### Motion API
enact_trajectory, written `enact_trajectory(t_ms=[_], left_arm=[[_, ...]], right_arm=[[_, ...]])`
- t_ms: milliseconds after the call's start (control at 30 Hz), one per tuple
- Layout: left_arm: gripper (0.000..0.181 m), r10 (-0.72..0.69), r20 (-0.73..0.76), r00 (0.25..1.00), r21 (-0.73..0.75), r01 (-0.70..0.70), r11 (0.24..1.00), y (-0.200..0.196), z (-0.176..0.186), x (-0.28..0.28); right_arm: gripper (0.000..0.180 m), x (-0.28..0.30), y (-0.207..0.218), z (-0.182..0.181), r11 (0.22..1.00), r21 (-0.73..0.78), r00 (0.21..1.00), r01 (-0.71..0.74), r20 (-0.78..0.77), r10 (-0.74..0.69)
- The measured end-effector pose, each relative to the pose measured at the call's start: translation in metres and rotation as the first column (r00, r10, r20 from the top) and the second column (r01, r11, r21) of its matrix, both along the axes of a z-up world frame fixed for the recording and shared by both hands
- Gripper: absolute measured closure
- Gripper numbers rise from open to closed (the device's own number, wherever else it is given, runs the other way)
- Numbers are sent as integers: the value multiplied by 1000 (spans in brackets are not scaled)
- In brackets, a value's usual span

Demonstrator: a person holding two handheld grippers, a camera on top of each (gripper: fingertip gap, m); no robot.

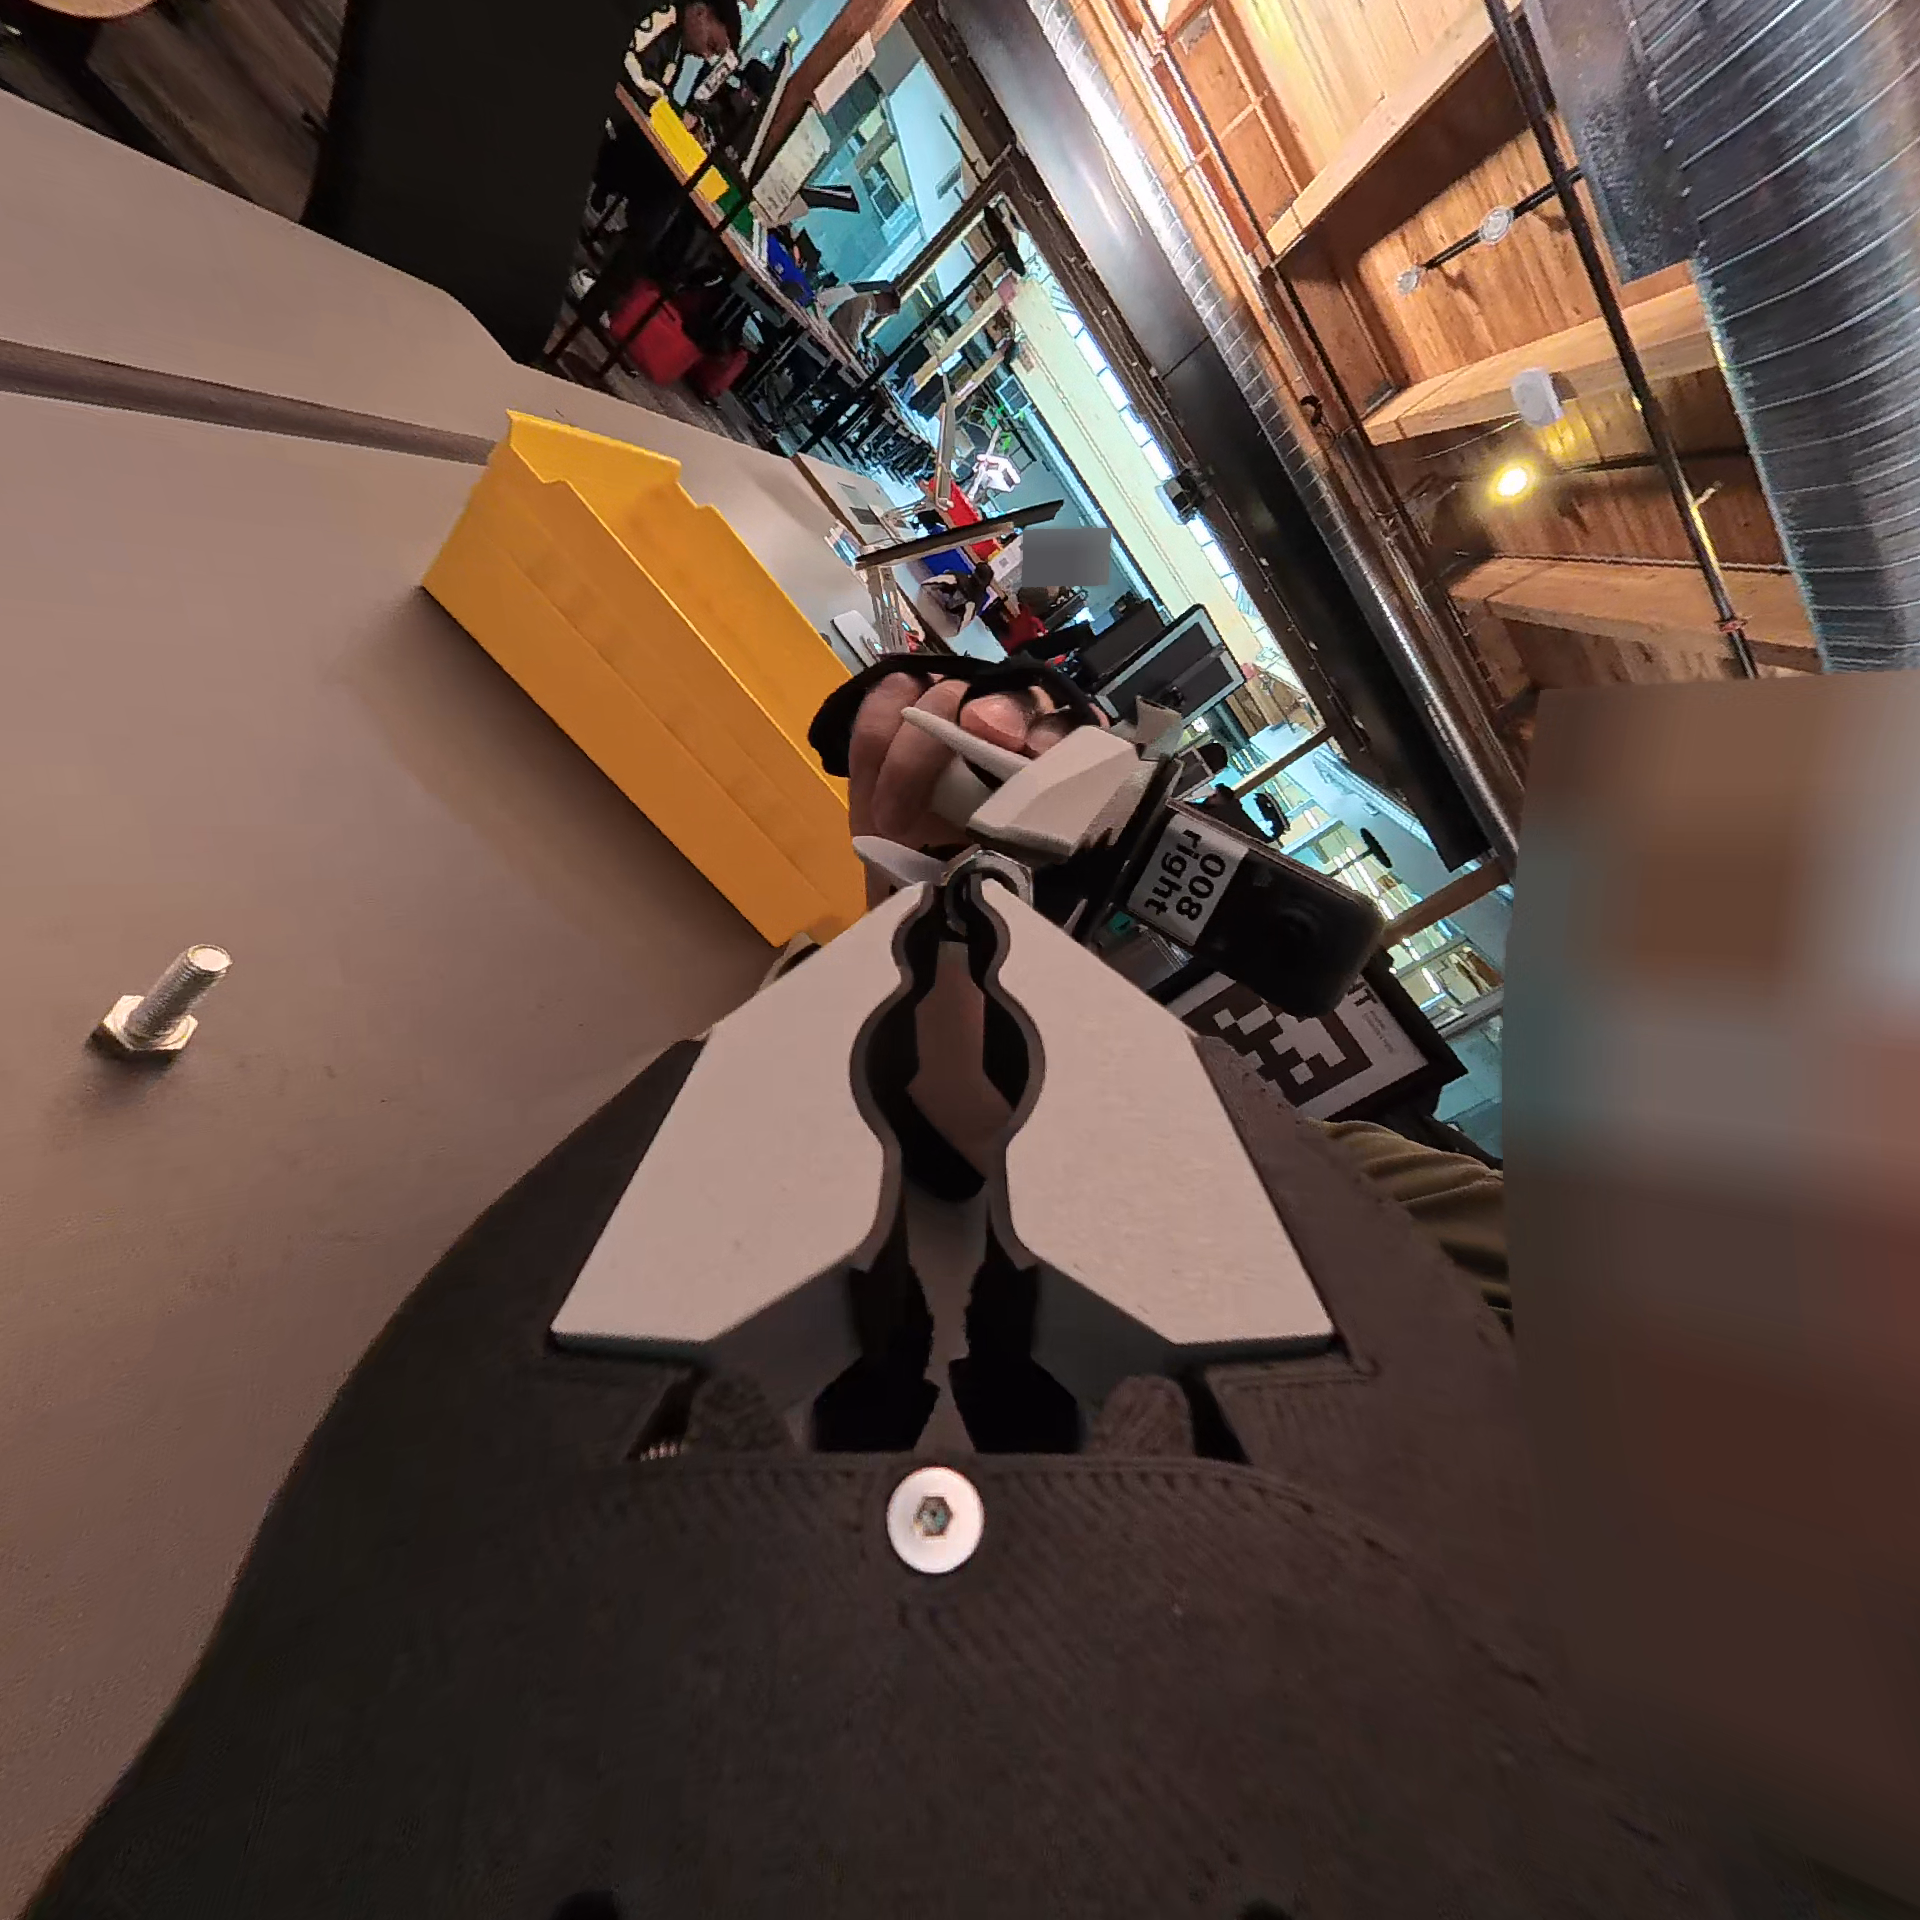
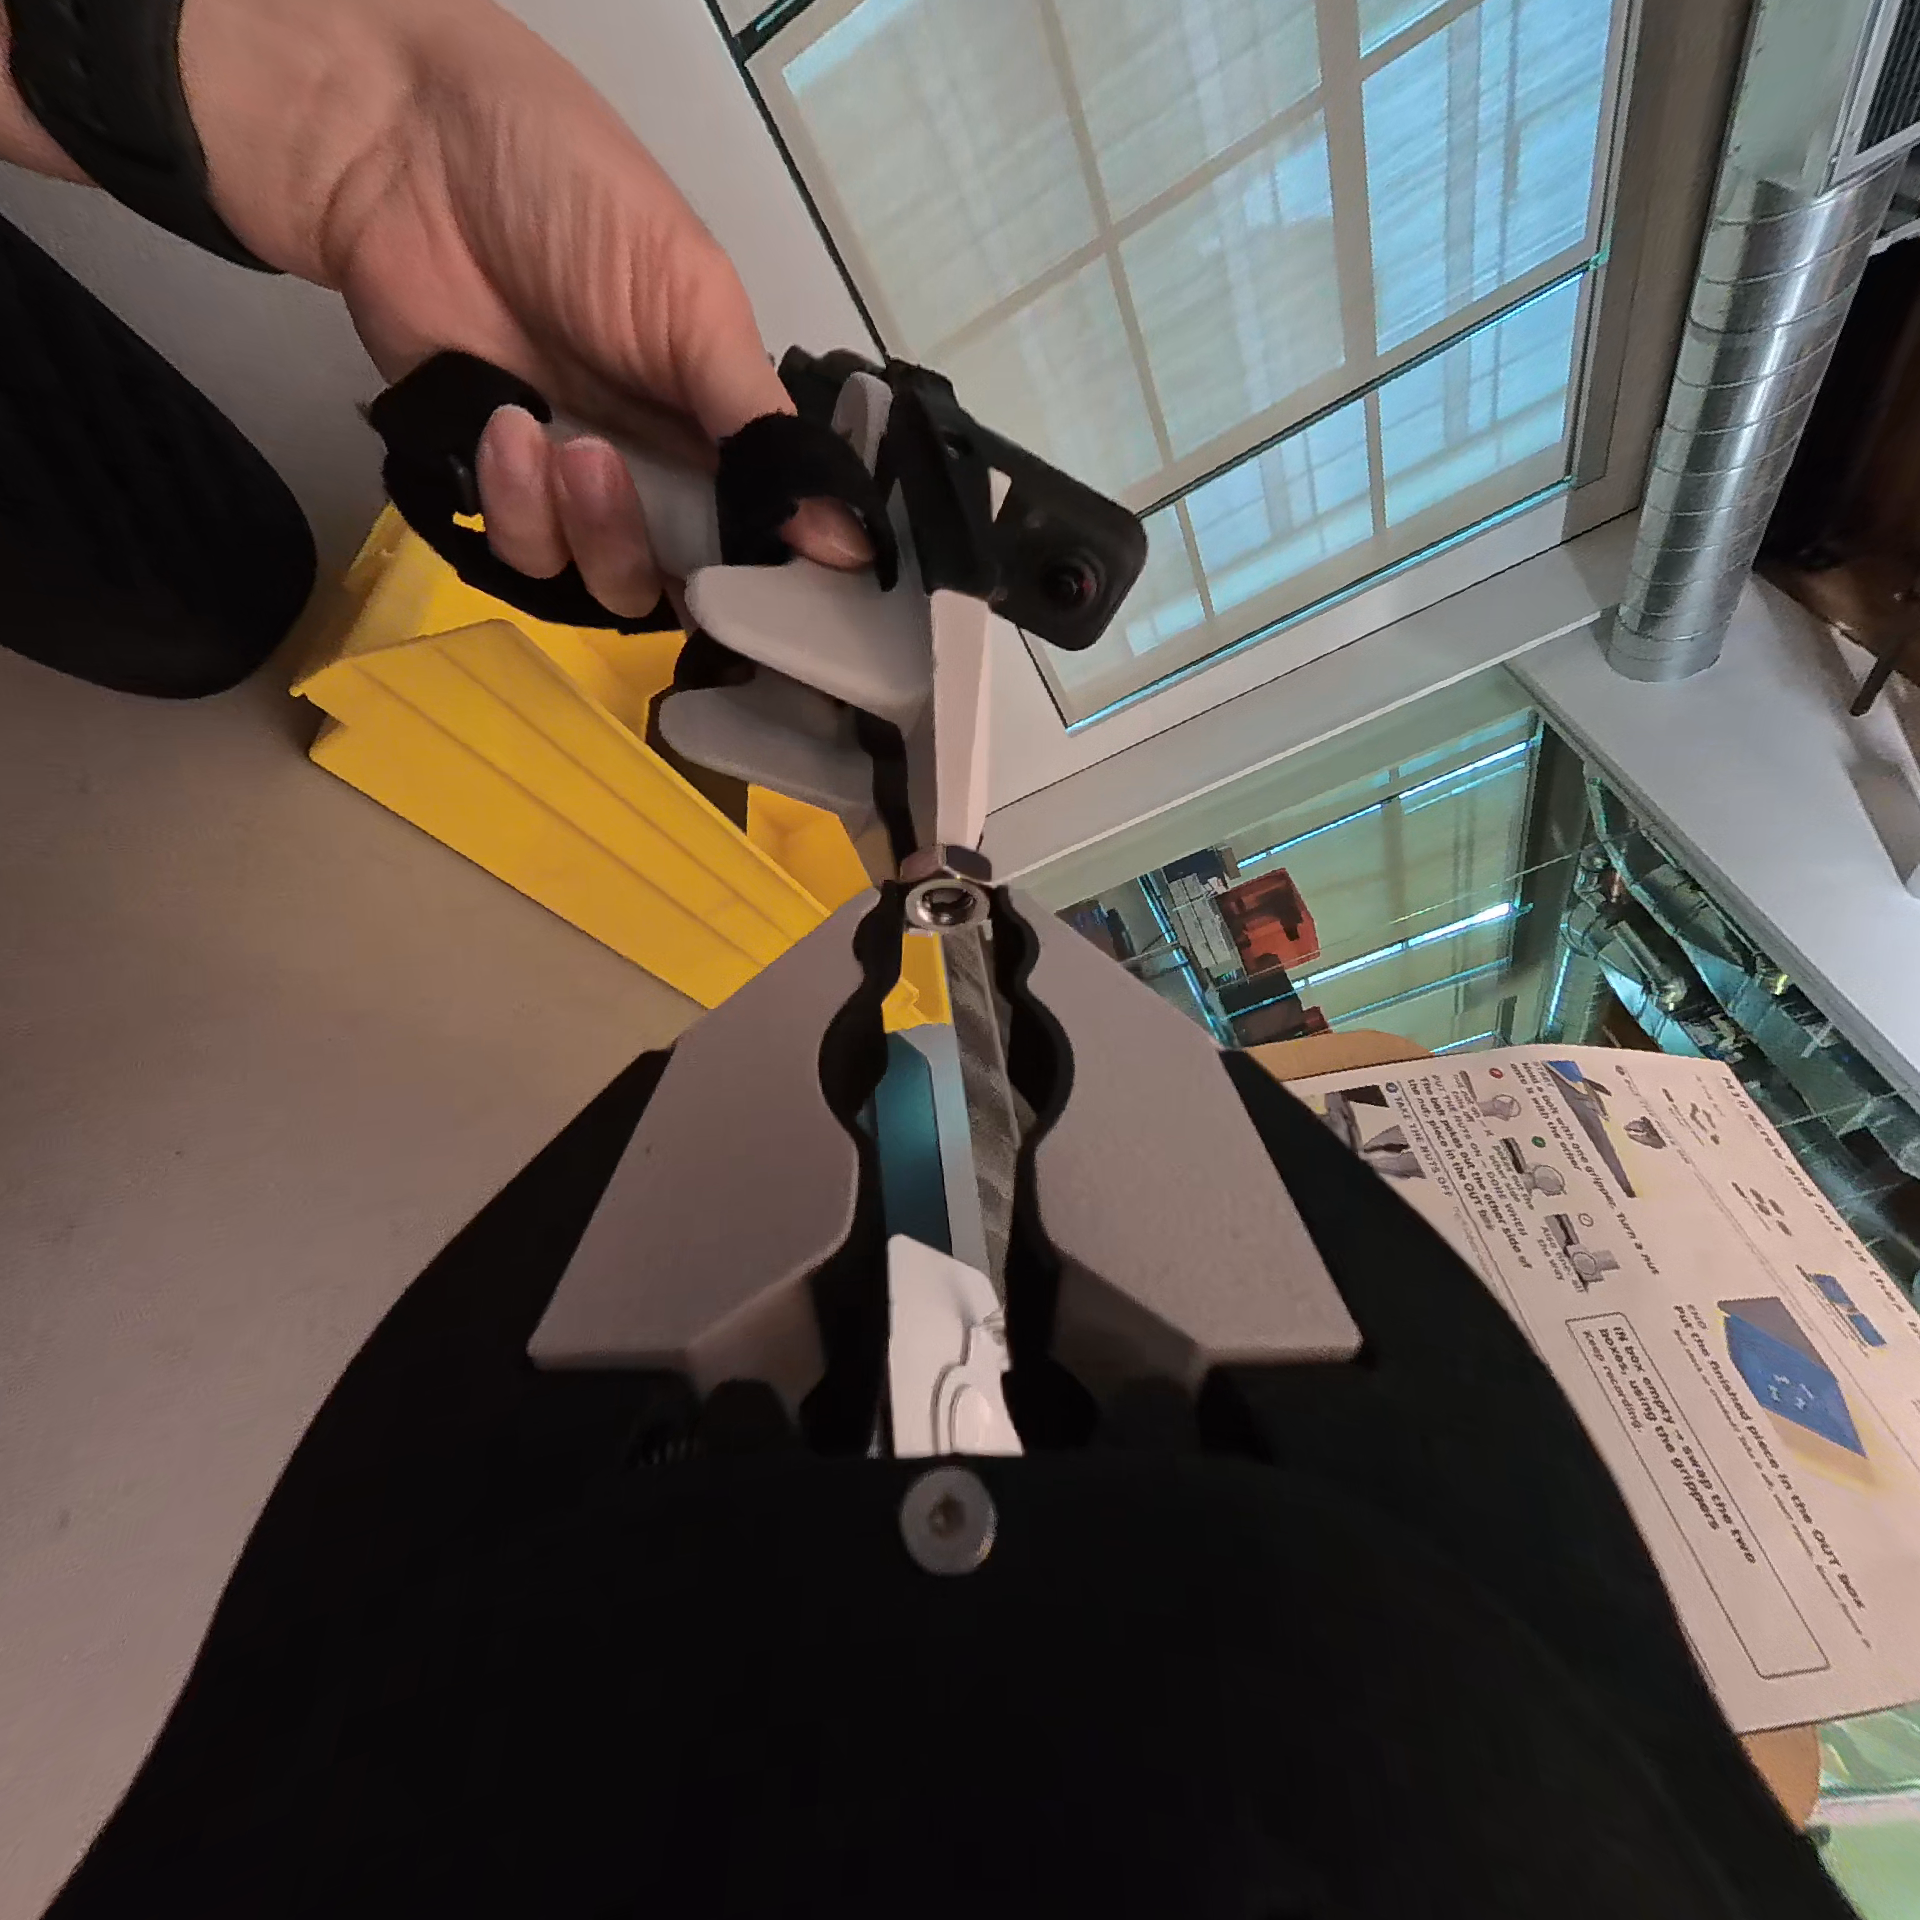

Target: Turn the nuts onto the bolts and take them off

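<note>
My right gripper (image 2: 940, 920) is shut on a silver nut (image 2: 940, 902), which I see end-on with its hole facing the camera. Just beyond it a hexagonal metal part, seemingly the bolt (image 2: 948, 860), sits between the tips of my left gripper (image 2: 943, 836), which meets the right one tip to tip. In the left wrist view my left gripper (image 1: 961, 896) is shut on that metal piece (image 1: 987, 864), with the right gripper (image 1: 1023, 805) and a hand just behind it. A spare bolt (image 1: 158, 1003) lies on the table at the left.
A yellow bin (image 1: 644, 665) stands on the beige table (image 1: 312, 1143) behind the grippers; it also shows in the right wrist view (image 2: 540, 769). A printed instruction sheet (image 2: 1621, 1299) lies to the right. A person's dark sleeve (image 2: 125, 499) is at the left. Only a small space, under 4 cm, lies between the two pairs of fingers.
</note>
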State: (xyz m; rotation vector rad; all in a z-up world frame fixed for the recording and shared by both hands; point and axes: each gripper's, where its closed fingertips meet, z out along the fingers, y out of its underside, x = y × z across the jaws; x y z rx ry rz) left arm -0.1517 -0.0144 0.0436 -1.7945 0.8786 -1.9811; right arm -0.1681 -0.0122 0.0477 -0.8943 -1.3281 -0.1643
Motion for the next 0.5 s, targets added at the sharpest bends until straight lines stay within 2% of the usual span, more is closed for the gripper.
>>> enact_trajectory(t_ms=[100, 167, 267, 300, 333, 367, 433, 500], left_arm=[[168, 21, -33, 999, 23, -20, 1000, 2, -5, 1], [159, 100, -93, 991, 80, -93, 992, 13, -14, 1], [152, 187, -173, 967, 217, -148, 965, 22, -25, -1], [150, 216, -207, 954, 267, -158, 951, 24, -29, 0], [148, 242, -243, 939, 316, -159, 935, 25, -36, 1], [147, 263, -281, 923, 361, -152, 920, 25, -44, 4], [144, 293, -354, 888, 432, -123, 894, 24, -62, 13], [149, 318, -398, 861, 473, -104, 875, 24, -79, 24]], right_arm=[[164, 2, 3, -5, 998, -62, 1000, 12, 26, -11], [164, 12, 11, -13, 988, -141, 995, 68, 78, -57], [164, 40, 28, -34, 926, -321, 976, 196, 160, -151], [164, 51, 34, -43, 884, -399, 965, 246, 182, -187], [164, 65, 41, -53, 825, -473, 949, 310, 209, -236], [164, 81, 45, -70, 734, -564, 925, 378, 262, -275], [164, 114, 44, -112, 491, -703, 857, 515, 403, -322], [164, 134, 36, -150, 268, -768, 807, 582, 503, -310]])
